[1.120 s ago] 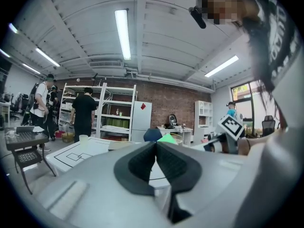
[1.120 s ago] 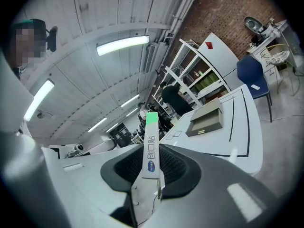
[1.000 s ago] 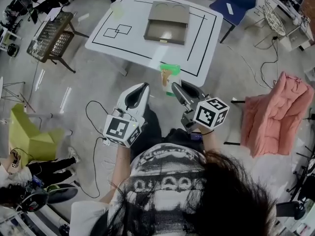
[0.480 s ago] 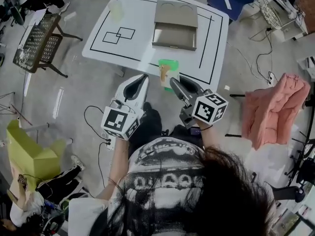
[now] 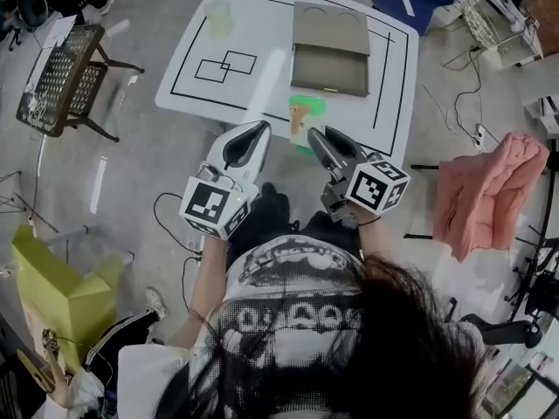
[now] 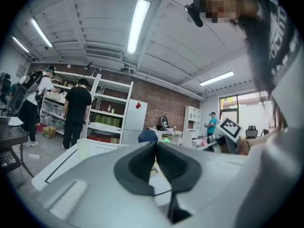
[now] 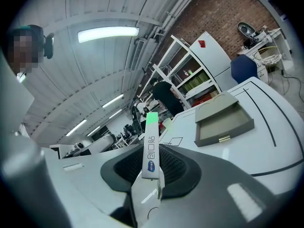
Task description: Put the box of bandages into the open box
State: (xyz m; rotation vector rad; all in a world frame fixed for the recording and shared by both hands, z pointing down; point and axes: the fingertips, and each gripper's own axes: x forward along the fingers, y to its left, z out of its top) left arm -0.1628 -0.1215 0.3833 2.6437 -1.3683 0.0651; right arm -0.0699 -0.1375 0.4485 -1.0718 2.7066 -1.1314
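Head view, right tongs clamped on box of bandages, left tongs together, open box on table ahead

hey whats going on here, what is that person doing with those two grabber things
A person stands facing a white table with a claw in each hand. The right claw is shut on the box of bandages, holding it upright in the air. The left claw is shut with nothing in it. The open box sits on the table ahead, and the bandages are not in it yet.
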